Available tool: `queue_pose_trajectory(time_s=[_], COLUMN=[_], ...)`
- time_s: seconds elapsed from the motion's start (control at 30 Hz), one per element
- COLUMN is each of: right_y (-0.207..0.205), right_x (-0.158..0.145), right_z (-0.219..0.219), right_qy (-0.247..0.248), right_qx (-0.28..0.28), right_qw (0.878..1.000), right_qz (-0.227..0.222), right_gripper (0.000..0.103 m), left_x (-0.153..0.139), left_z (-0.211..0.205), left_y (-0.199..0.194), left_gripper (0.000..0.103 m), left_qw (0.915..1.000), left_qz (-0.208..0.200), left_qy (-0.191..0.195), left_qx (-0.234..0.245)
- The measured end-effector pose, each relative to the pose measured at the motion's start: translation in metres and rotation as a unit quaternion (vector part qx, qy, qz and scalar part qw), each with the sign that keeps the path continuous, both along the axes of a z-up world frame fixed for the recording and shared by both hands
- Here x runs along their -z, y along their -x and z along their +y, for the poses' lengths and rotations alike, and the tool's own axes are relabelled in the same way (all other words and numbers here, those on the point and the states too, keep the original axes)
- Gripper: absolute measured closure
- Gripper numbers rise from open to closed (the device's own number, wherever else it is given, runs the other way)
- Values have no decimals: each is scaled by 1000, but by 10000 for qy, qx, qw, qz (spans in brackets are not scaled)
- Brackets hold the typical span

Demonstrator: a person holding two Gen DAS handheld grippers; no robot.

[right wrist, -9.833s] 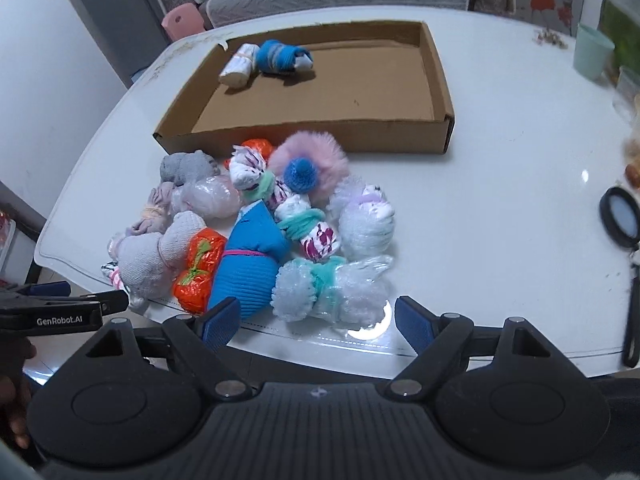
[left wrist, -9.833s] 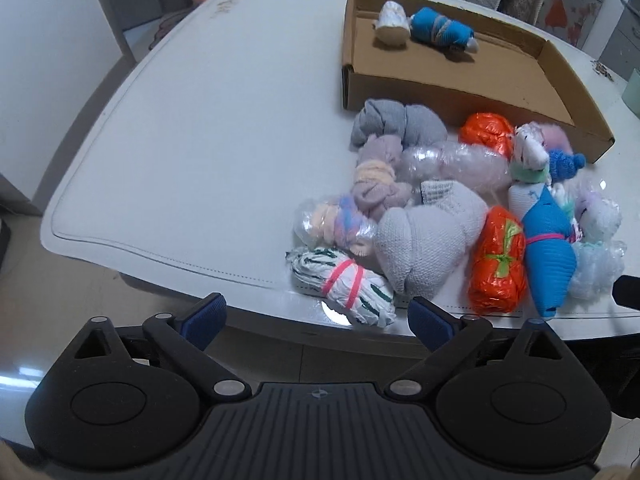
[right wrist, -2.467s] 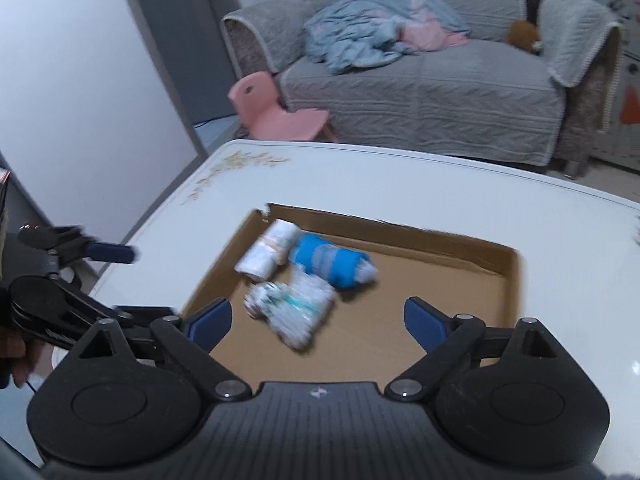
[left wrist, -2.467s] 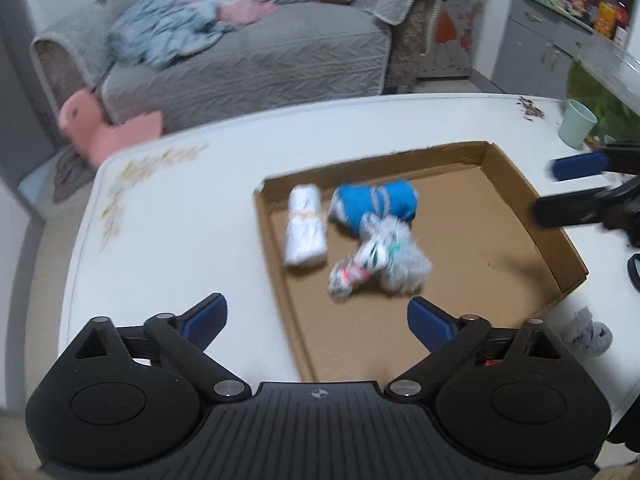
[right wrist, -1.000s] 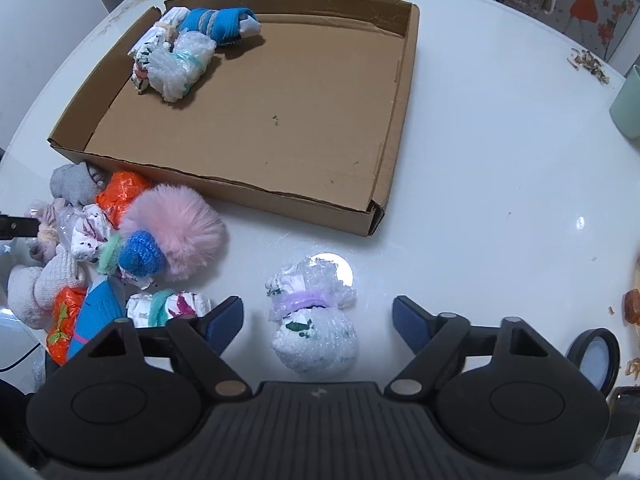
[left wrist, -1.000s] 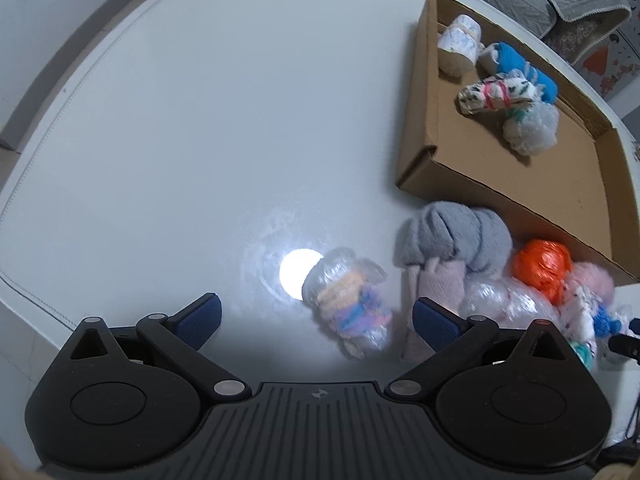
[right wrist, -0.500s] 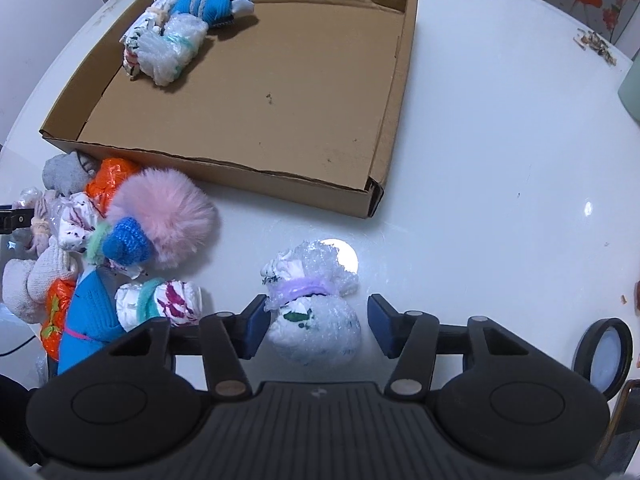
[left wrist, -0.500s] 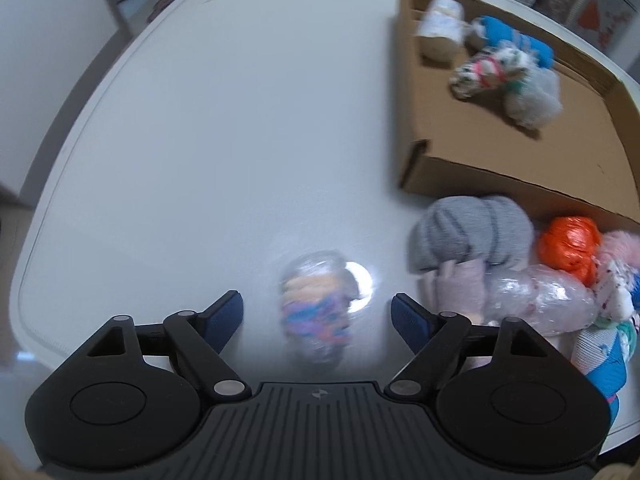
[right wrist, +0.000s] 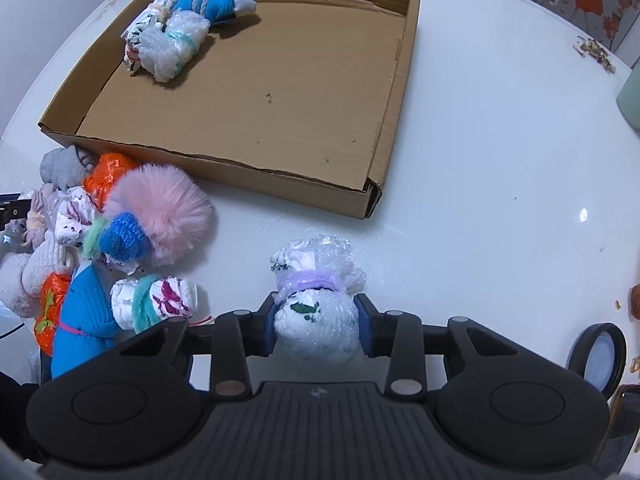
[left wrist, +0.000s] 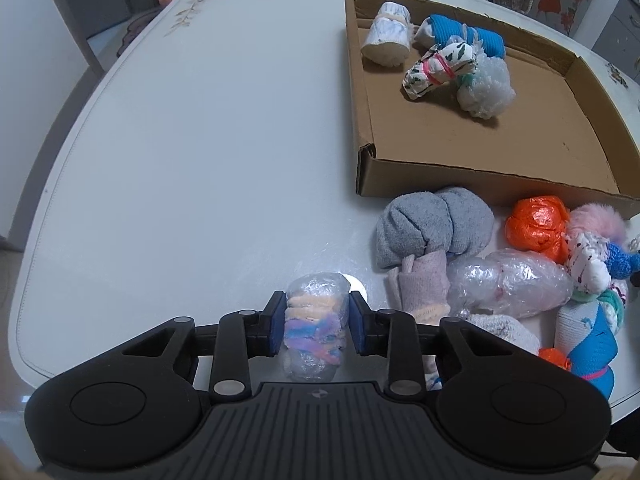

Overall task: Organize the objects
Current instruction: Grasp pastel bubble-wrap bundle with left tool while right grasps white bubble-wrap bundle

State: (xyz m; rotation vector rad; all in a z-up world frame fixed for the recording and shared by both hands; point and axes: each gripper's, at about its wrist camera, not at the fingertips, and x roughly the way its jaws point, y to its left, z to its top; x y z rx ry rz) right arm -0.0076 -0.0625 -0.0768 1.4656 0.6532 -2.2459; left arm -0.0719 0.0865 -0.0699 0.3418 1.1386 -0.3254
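My left gripper [left wrist: 316, 326] is shut on a plastic-wrapped pastel sock roll [left wrist: 314, 328] at the near edge of the white table [left wrist: 200, 140]. My right gripper [right wrist: 317, 328] is shut on a white bubble-wrapped bundle with a purple band [right wrist: 314, 300] on the table in front of the cardboard tray [right wrist: 384, 128]. The tray [left wrist: 364, 92] holds several bundles in its far left corner: a white roll [left wrist: 387, 36], a blue roll [left wrist: 464, 36], a green-patterned roll [left wrist: 438, 66] and a bubble-wrap bundle [left wrist: 486, 86].
A pile of bundles lies in front of the tray: grey socks [left wrist: 432, 228], an orange bag [left wrist: 536, 230], a pink pompom [right wrist: 164, 212], a blue sock [right wrist: 80, 320]. A mint cup [right wrist: 630, 96] and a round lens [right wrist: 598, 356] sit at the right.
Both grippers came back from the tray to the pile and have closed, the left on the pastel roll, the right on the purple-banded bundle.
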Motion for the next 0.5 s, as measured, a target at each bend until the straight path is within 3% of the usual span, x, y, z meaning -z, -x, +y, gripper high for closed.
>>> queue_pose_trajectory(time_s=[0.13,0.3,0.5], right_y=[-1,-6,-10], right_x=[-11,-39,-70], right_z=[7,16,7], right_qy=[158,550,891], right_qx=[30,-3,-138], right_qw=[9998,9977,9926], right_qz=[107,401,809], right_gripper=[69,69,69], left_x=[-8,-44,-91], left_z=[-3,-5,-25], left_y=[-6,-7,-14], left_gripper=[66,66,65], left_qw=[9997,9971,9896], left_qz=[-197,-759,-1337], left_qy=[-154,28,272], left_qx=[-15,23,452])
